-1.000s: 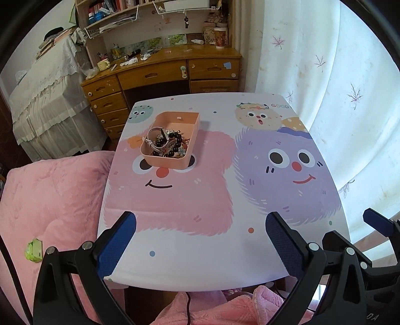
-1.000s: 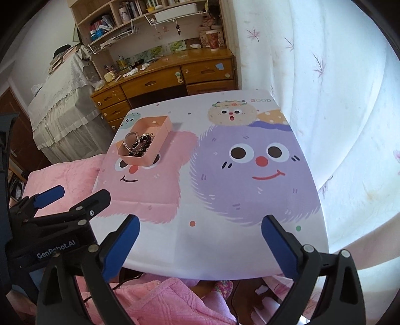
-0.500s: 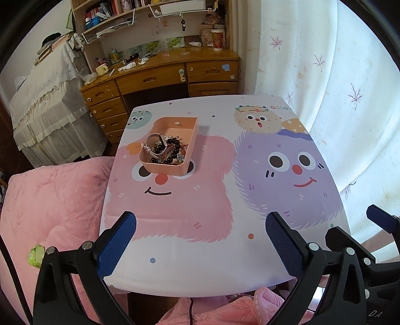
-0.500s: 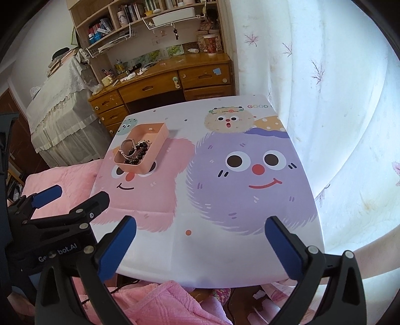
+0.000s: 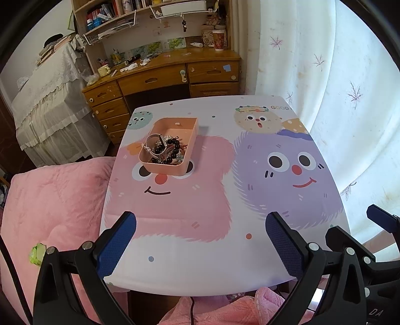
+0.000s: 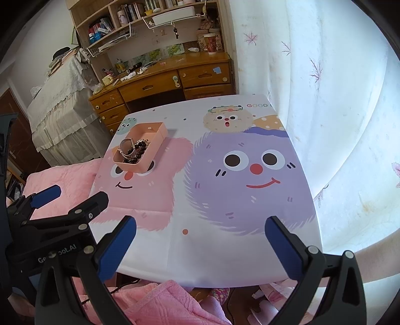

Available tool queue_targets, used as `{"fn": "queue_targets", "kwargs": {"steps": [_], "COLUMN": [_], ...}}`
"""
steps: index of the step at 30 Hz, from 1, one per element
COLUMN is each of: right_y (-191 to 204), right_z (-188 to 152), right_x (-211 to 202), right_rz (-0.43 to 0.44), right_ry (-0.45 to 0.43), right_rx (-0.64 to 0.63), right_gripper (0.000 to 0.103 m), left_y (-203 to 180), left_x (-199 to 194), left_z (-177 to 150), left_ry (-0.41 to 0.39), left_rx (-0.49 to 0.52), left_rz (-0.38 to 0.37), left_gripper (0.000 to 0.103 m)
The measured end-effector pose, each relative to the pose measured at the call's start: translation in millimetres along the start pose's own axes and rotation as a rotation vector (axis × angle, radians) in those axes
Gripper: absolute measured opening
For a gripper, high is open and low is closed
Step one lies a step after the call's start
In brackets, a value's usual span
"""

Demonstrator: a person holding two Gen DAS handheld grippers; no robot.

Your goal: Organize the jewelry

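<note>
Item: pink tray (image 5: 168, 167) of jewelry (image 5: 165, 150), a tangle of dark beads and a silvery band, sitting on the far left part of the table (image 5: 200, 270), over the pink cartoon face. Its long axis runs away from me. My left tongs (image 5: 200, 246): wide, empty, tray ahead and slightly left. My right tongs (image 6: 200, 246): wide, empty, tray well off to the left. I judge the left hand nearer for reaching it.

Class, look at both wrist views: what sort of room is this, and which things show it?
Most likely a bedroom at home: a pink quilt beside the table, a wooden desk with a bookshelf above it, and a curtain.
</note>
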State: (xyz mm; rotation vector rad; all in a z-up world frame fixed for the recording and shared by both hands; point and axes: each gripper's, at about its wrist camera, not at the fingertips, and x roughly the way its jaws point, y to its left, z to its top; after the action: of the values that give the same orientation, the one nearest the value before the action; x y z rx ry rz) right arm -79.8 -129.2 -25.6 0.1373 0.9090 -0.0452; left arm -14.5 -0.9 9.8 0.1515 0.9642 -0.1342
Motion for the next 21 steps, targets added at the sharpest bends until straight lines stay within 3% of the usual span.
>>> {"fn": "queue_targets", "kwargs": {"steps": [21], "right_y": [-5], "right_z": [1], "right_x": [0], "right_rz": [0.002], "right_ry": [0.000], "right_rx": [0.002], "right_gripper": [0.103], "left_y": [-15], "left_x": [-7], "left_z": [-6], "left_ry": [-0.004], "left_rx": [0.003], "left_rz": [0.013], "left_gripper": [0.102]}}
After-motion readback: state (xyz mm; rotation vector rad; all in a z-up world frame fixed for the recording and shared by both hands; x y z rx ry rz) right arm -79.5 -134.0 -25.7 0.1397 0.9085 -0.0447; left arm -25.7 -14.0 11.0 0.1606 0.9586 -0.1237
